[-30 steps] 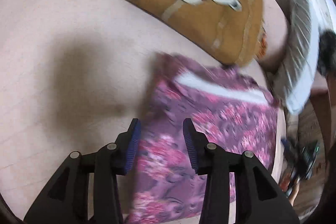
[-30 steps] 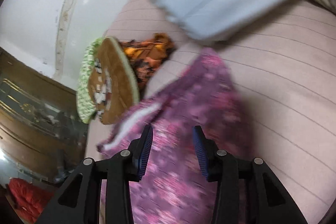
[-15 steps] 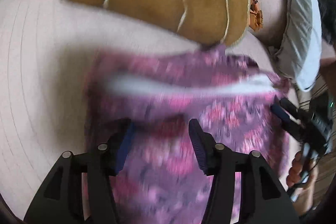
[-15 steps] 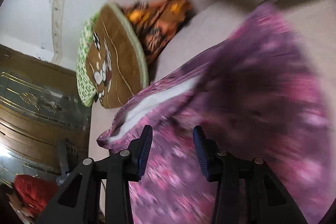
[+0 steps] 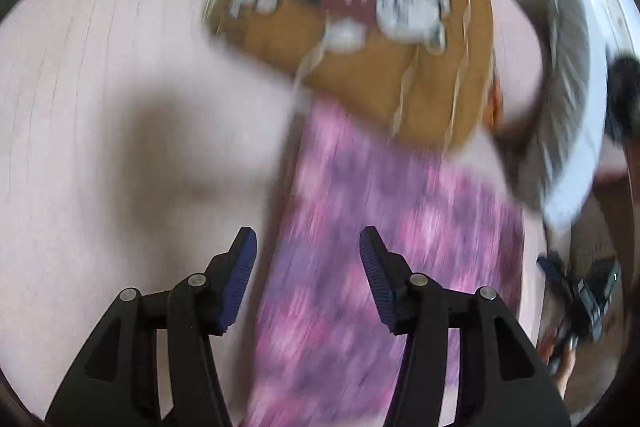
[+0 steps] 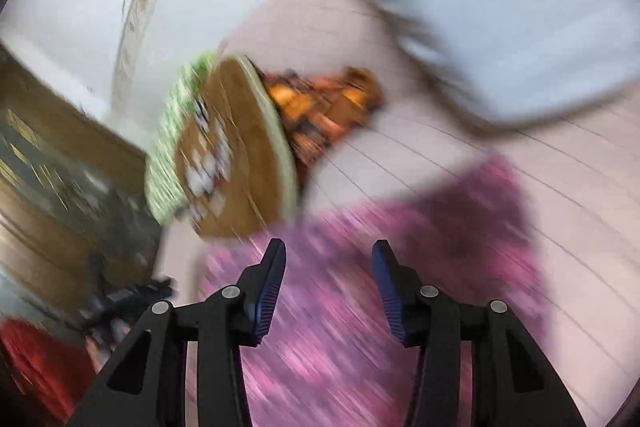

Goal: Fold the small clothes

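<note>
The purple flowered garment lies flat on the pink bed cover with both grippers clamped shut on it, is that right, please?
Not quite: neither gripper is clamped on it. In the left wrist view the left gripper stands open above the purple flowered garment, and in the right wrist view the right gripper is open too. The garment does lie flat on the pink bed cover.

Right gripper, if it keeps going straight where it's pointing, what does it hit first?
Most likely the purple floral garment, which lies flat right ahead between the open fingers of the right gripper. Motion blur leaves the depth uncertain.
</note>
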The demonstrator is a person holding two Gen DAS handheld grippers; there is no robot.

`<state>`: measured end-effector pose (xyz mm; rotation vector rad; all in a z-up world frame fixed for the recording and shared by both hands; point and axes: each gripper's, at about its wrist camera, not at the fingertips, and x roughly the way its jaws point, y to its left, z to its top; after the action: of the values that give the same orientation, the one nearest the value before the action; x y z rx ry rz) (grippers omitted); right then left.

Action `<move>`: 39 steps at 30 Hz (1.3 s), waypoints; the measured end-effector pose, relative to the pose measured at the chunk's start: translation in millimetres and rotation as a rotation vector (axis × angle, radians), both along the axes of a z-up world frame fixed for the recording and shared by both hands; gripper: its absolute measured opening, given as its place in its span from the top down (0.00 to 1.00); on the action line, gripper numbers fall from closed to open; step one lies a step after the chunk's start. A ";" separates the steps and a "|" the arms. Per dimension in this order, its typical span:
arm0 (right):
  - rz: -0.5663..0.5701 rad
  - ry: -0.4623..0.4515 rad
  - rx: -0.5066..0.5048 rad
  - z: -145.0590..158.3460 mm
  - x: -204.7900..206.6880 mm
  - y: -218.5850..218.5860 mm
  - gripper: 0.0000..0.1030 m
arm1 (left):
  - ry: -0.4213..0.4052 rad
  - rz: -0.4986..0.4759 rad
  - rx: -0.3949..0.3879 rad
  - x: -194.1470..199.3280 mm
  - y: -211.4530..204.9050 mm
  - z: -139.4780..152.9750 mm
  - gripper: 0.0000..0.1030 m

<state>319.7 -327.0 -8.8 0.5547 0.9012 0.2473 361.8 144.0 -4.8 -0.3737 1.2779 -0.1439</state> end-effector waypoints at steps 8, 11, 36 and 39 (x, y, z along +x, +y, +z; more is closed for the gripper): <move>-0.199 0.152 0.085 -51.0 -125.3 -73.9 0.50 | 0.131 0.069 -0.181 -108.6 15.1 -41.9 0.37; -0.138 0.154 0.154 -65.2 -128.4 -57.3 0.51 | 0.213 0.080 -0.292 -119.3 1.5 -67.1 0.37; -0.160 0.010 -0.095 7.9 -152.0 -20.5 0.75 | -0.094 -0.015 0.063 -156.3 -48.1 19.5 0.53; -0.067 -0.001 -0.079 11.8 -137.7 8.9 0.72 | -0.164 -0.032 0.101 -138.3 -68.8 28.7 0.38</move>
<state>182.1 -318.1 3.0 0.5110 0.8860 0.1507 223.4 75.3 23.9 -0.2493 1.1245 -0.1336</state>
